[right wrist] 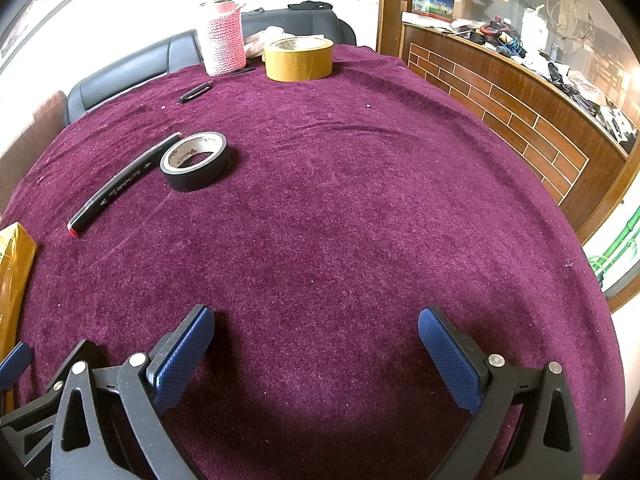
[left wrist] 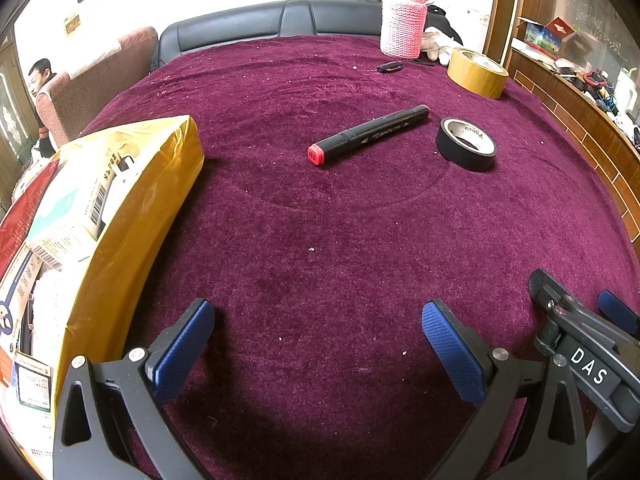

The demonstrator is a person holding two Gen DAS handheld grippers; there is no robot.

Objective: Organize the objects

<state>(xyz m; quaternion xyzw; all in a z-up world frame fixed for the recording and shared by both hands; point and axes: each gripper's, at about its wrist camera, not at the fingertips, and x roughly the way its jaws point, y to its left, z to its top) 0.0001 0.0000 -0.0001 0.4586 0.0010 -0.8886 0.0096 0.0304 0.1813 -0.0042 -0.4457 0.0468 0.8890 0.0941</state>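
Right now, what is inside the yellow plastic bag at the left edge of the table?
The yellow plastic bag holds a white and teal carton with a barcode, near its open mouth. Whatever lies deeper is covered by the bag's wall.

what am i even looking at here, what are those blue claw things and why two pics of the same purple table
The blue-padded claws are two handheld grippers, one per hand, each with a camera looking along its fingers. One picture is from the left gripper, the other from the right gripper. Both are open and hold nothing. On the purple velvet cloth lie a black marker with a red cap, a black tape roll, a tan tape roll, a flask in a pink knitted sleeve, and a yellow bag of boxes.
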